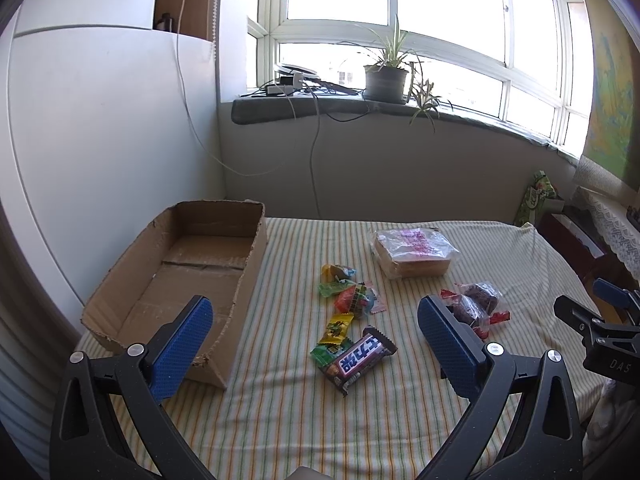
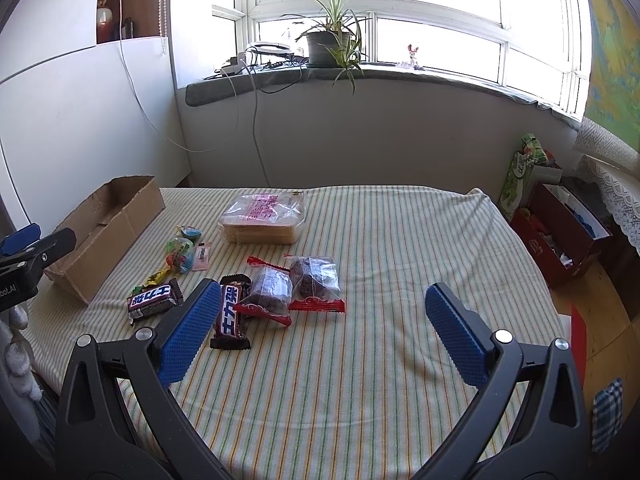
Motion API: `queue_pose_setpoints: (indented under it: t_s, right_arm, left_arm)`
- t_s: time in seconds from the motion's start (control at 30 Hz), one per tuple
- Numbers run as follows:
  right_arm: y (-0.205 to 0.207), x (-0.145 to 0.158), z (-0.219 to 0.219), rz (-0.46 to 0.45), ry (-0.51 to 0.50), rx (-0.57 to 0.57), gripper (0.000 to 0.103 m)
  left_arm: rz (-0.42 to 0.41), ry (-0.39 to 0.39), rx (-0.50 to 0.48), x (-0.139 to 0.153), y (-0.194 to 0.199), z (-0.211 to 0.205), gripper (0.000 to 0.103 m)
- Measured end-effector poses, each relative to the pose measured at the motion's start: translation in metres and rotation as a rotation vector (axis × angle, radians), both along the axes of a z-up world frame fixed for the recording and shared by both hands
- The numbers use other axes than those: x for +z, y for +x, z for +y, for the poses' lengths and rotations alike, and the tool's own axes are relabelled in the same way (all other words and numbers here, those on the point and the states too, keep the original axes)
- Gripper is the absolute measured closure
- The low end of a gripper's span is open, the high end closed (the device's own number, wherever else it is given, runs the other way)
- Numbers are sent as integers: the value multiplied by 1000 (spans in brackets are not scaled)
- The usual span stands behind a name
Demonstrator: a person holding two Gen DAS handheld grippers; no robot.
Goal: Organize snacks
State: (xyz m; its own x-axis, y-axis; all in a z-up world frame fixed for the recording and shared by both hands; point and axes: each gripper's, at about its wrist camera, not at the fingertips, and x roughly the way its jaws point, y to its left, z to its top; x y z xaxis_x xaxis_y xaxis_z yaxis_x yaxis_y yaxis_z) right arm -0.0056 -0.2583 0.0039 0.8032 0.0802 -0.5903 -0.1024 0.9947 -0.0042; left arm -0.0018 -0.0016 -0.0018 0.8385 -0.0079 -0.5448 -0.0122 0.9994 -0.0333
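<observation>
Both wide open, holding nothing: left gripper [image 1: 316, 336] hovering above the choc bar [image 1: 354, 360] by the cardboard box [image 1: 176, 276], right gripper [image 2: 324, 332] over bare striped surface [image 2: 400, 240] w/ a 2nd bar [image 2: 232, 316] at its left finger. Box empty, snacks loose on cloth to its right, so prob. first pick. Best to drop left straight down, close across bar's narrow width, keep clear of candy wrappers [image 1: 348, 300] touching it, then lift over box wall.

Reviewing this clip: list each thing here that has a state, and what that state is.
cardboard box: open-topped, empty.
left gripper: open, holding nothing.
right gripper: open, holding nothing.
bread bag: flat on the cloth.
chocolate bars: wrapped, outside the box.
</observation>
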Motion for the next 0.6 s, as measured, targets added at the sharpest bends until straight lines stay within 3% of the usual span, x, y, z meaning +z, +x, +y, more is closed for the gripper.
queue_pose_setpoints:
  t_s: [0.6]
  right_arm:
    - [-1,-1,1,1,1,8,0]
  left_arm:
    - [3,-3,-1,0,0,-1,1]
